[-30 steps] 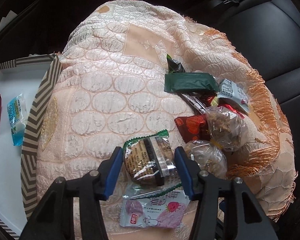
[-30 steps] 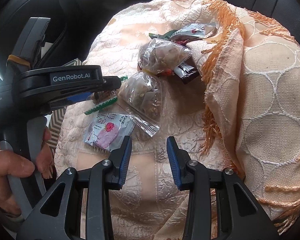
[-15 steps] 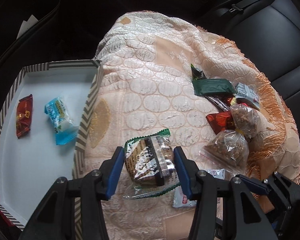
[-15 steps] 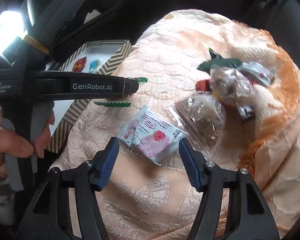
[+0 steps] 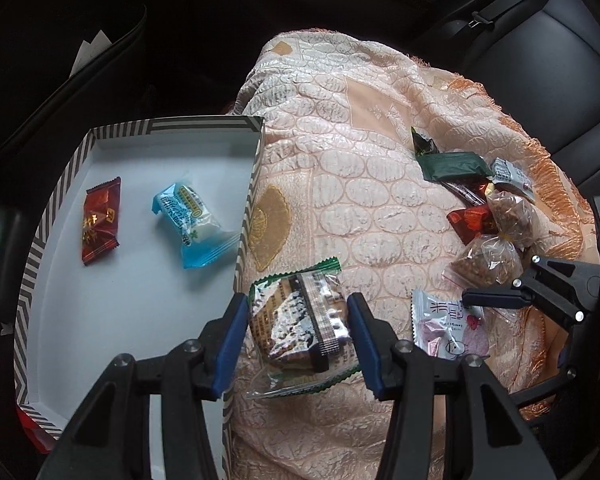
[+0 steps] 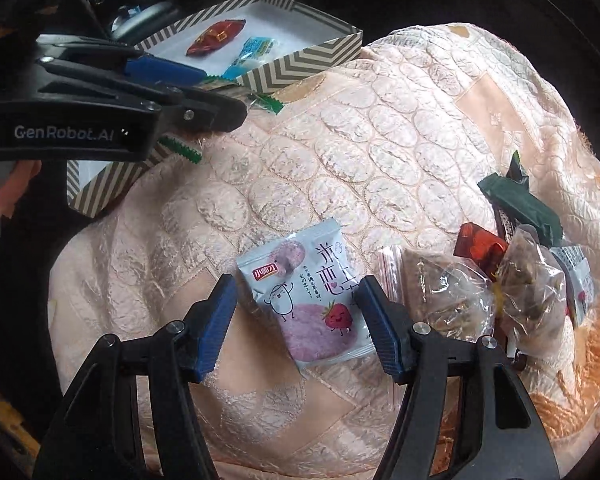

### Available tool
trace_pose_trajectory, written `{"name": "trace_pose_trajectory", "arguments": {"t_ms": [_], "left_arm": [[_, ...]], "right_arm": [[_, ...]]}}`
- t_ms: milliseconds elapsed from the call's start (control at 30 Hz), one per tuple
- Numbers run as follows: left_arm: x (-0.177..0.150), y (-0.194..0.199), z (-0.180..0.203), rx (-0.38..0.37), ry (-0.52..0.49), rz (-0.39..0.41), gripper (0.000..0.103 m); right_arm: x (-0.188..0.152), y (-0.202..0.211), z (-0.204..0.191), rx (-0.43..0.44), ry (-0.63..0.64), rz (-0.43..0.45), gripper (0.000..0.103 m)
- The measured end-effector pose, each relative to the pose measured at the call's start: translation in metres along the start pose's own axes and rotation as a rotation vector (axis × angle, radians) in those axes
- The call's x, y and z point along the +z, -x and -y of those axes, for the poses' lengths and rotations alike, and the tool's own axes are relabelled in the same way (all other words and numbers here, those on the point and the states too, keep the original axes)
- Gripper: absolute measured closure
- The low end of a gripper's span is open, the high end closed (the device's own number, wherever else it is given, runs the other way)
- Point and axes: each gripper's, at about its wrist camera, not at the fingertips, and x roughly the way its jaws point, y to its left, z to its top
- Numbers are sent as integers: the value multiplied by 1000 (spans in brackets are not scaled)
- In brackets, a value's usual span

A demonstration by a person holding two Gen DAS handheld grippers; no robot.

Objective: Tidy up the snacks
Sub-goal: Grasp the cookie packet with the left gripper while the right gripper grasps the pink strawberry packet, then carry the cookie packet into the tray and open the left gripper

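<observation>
left gripper (image 5: 297,339) clamps 1 green-edged clear-wrapped cake (image 5: 300,326) | right gripper (image 6: 296,322) open astride 1 pale-blue strawberry packet (image 6: 312,300), untouched | striped cardboard box (image 5: 256,168): 2 snacks | 2 clear nut bags (image 5: 488,266)

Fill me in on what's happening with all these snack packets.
A person is sorting snacks with handheld tongs. The left tongs grip a green-edged snack packet next to the striped box, which already holds a red packet and a blue packet. The right tongs are open around the strawberry packet, which lies on the cloth. More snacks wait in a pile.
</observation>
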Motion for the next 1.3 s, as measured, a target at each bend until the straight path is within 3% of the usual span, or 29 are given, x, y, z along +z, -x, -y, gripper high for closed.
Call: {"name": "trace_pose_trajectory", "arguments": {"t_ms": [200,400,433,467,633,900,1133,1300], "left_arm": [[-1,2,0,2,-9,4,50],[-1,4,2,8,-16,13,50],[-1,4,2,9,-17,14,50],[-1,4,3,12,-18,18,50],[-3,8,3,41,-18,42,50],[-3,15,7,73,-17,78,50],[-1,22,10,86,-11,118,50],[2,23,6,103,-5,137,50]], "right_arm": [[7,-9,14,-16,1,-36,39],[8,-20,26,25,-69,-73,41],[8,-18,25,12,-81,-66,49],[7,-17,24,1,-92,-61,50],[-5,-8,10,-63,-161,-1,50],[-14,27,1,-159,-427,164,50],[-6,39,2,-308,-554,188,50],[2,42,6,-358,-586,204,50]]}}
